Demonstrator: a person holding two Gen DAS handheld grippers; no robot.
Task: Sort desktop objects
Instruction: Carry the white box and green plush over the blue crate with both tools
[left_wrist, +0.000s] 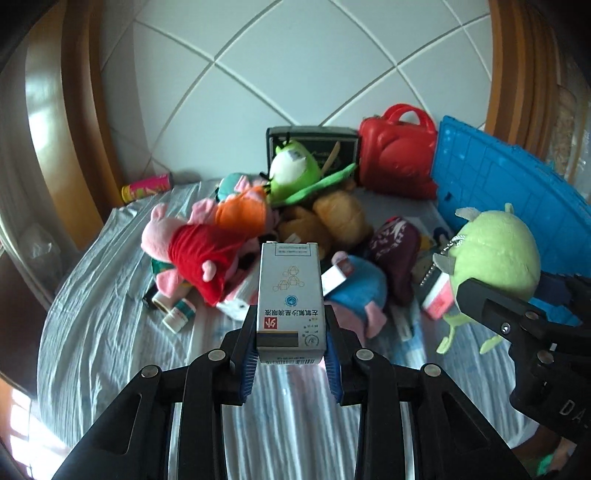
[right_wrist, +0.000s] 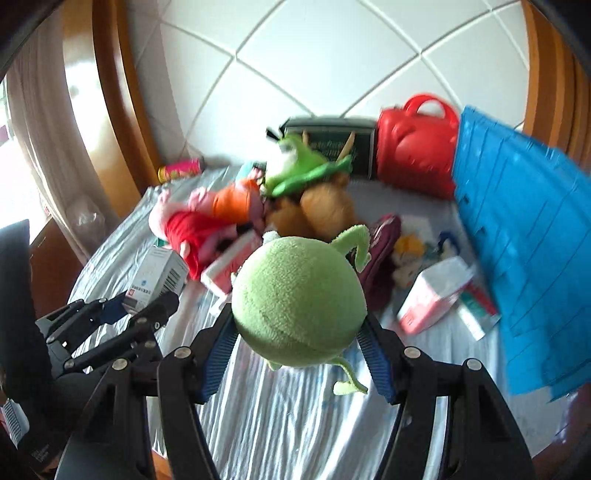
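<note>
Above the cluttered table, the left claw (left_wrist: 291, 354) pinched a small box (left_wrist: 291, 301) only at its near end and the right claw (right_wrist: 295, 347) squeezed a round green plush (right_wrist: 297, 302), so either might have slipped free.

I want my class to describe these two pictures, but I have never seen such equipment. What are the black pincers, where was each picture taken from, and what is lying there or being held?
No robot: a person holds one hand-held gripper per hand, each with a wide-angle camera looking along its two fingers.

Left-hand camera: the left gripper clamps a grey medicine box.

Right-hand camera: the right gripper clamps a round green plush toy.

Below, on a striped cloth, lies a pile: pink pig plush toys, brown plush toys, small bottles and more boxes. Behind stand a red case and a blue bin.
</note>
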